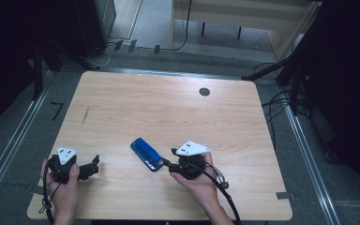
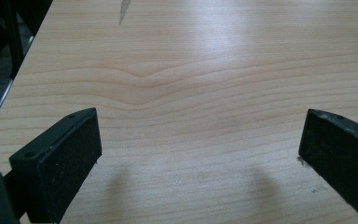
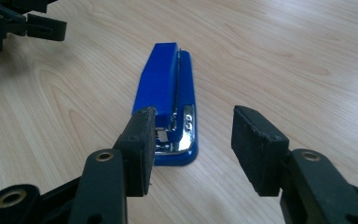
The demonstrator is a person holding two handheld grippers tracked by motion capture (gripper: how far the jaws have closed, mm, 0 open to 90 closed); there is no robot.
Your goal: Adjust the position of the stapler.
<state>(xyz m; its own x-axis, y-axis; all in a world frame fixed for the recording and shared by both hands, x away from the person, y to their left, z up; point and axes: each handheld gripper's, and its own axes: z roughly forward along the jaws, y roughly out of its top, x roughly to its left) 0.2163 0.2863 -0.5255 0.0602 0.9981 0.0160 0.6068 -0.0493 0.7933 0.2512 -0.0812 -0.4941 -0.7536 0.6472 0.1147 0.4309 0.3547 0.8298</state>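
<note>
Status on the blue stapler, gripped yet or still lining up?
Done: right hand-held gripper has reached the blue stapler, which lies flat on the table. In hand: its jaws straddle the near end, with a gap visible at one pad. Left: closing, lifting. Left hand-held gripper sits open, off to the side.

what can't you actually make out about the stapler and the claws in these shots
- Stapler: in the right gripper view, the right claw's near pad covers its front left corner; contact unclear.
- High view: stapler too small to read its metal marking.
- Left claw: both pads cut off by the left gripper view's edges.

Blue stapler (image 1: 146, 155) flat on table (image 1: 168, 108)
</note>
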